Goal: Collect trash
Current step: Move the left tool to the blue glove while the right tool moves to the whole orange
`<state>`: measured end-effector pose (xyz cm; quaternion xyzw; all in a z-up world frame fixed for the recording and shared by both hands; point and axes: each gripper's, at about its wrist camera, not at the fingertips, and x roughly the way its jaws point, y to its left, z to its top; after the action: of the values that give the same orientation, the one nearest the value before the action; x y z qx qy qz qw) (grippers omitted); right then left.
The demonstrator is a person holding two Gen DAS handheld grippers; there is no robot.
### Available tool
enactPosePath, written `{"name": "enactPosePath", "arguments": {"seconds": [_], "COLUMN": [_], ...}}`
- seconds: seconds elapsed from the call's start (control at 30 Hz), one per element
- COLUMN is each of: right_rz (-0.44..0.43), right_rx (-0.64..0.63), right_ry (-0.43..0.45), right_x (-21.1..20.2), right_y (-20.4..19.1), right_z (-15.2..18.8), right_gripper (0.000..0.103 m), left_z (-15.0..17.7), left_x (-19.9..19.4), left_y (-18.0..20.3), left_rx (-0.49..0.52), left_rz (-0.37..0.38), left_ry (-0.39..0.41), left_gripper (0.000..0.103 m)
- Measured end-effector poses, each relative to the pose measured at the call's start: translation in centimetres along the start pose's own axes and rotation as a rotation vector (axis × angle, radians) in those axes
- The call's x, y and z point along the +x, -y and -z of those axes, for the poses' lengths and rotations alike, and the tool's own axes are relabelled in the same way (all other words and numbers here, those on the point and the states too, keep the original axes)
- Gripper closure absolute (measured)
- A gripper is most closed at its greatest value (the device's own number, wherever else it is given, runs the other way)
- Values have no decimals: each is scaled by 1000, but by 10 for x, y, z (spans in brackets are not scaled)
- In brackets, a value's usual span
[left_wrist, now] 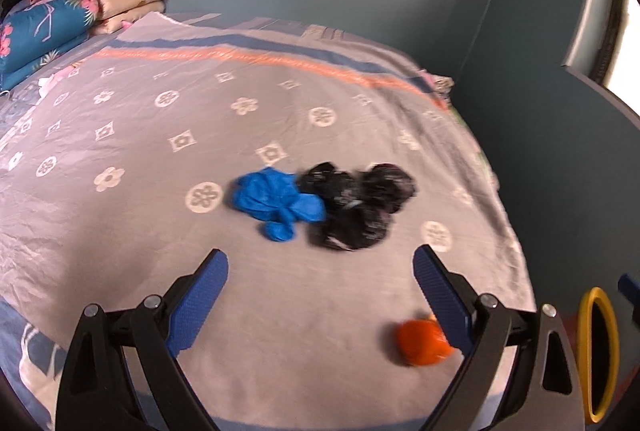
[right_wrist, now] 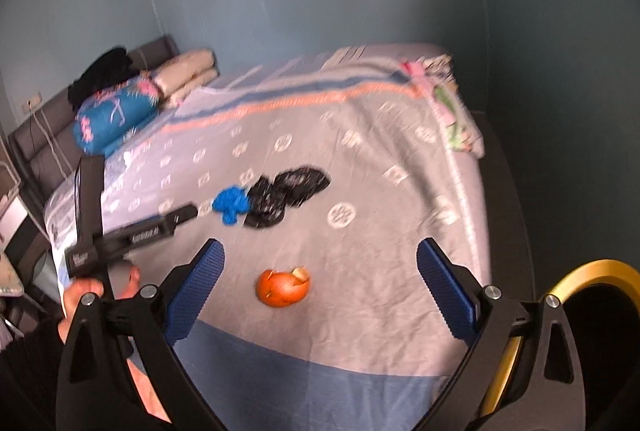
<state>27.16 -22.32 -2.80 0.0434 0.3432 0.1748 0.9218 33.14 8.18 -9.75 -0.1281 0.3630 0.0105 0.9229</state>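
Two grippers, left (left_wrist: 320, 285) and right (right_wrist: 320, 281), spread wide above bedspread (right_wrist: 360, 159), empty, near orange peel (right_wrist: 283, 287), blue glove (left_wrist: 276, 201) beyond.

On the bed cover (right_wrist: 360, 159) we find the glove (right_wrist: 230, 205) touching the left side of the plastic bags (right_wrist: 286, 193), the orange peel (right_wrist: 284, 289) nearer us, folded quilts (right_wrist: 120, 115) behind left, and the bin (right_wrist: 592, 311) right of the bed.

Home bedroom, bed (right_wrist: 360, 151), folded quilts (left_wrist: 44, 23)
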Motion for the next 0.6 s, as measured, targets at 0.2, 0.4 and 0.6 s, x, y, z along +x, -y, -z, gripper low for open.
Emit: {"name": "enactPosePath", "arguments": {"seconds": [0.2, 0.4, 0.6], "right_rz": [-8, -4, 6], "right_rx": [-45, -95, -134], "right_ry": [-109, -198, -251], "right_x": [55, 109, 149], "right_y": [-18, -35, -45], "right_z": [12, 27, 35], "right_gripper": [10, 10, 10], "left_z": [-16, -30, -36], "left_x": [38, 77, 114], "left_y": [-21, -34, -46], "left_rx": [1, -31, -62], "left_rz": [-52, -79, -89], "left_ry": [-25, -52, -90], "left_gripper": [13, 13, 13]}}
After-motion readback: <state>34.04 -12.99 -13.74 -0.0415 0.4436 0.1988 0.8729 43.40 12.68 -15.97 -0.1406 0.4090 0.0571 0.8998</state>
